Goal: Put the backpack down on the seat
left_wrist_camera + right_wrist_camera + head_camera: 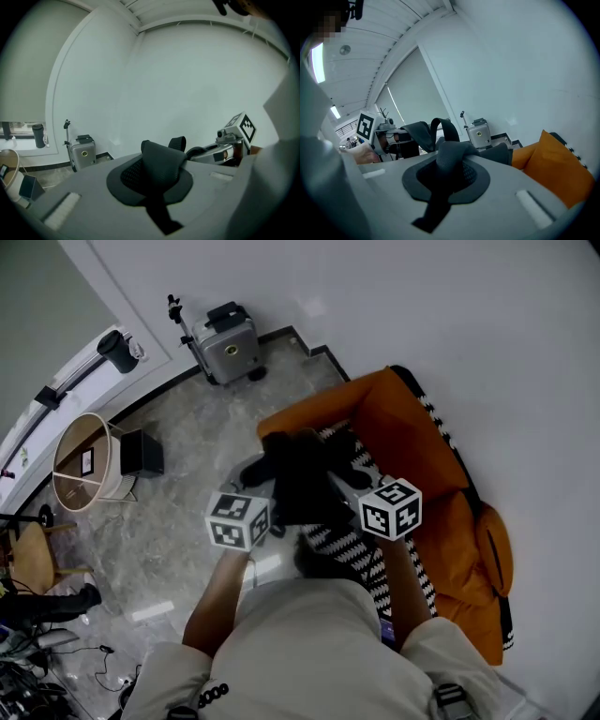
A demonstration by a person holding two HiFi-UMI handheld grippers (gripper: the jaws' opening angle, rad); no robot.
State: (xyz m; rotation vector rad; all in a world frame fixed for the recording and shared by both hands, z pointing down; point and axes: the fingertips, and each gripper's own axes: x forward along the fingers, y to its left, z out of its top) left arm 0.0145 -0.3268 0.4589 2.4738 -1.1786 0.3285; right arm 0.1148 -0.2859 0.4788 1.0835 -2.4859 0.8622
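A black backpack (302, 474) hangs between my two grippers, just above the orange armchair (394, 423) with its black-and-white patterned seat cushion (361, 549). On its left, my left gripper (246, 517) is shut on a black mesh shoulder strap (159, 164). My right gripper (380, 507) holds the other side, shut on the second mesh strap (451, 161). The backpack's carry loop (443, 127) stands up beyond the right jaws. Whether the bag's bottom touches the cushion is hidden by the bag itself.
A silver suitcase (227, 345) stands against the white wall at the back. On the marble floor to the left are a round drum-shaped table (82, 457), a small black box (142, 452) and a wooden stool (33, 557). Cables lie at the bottom left.
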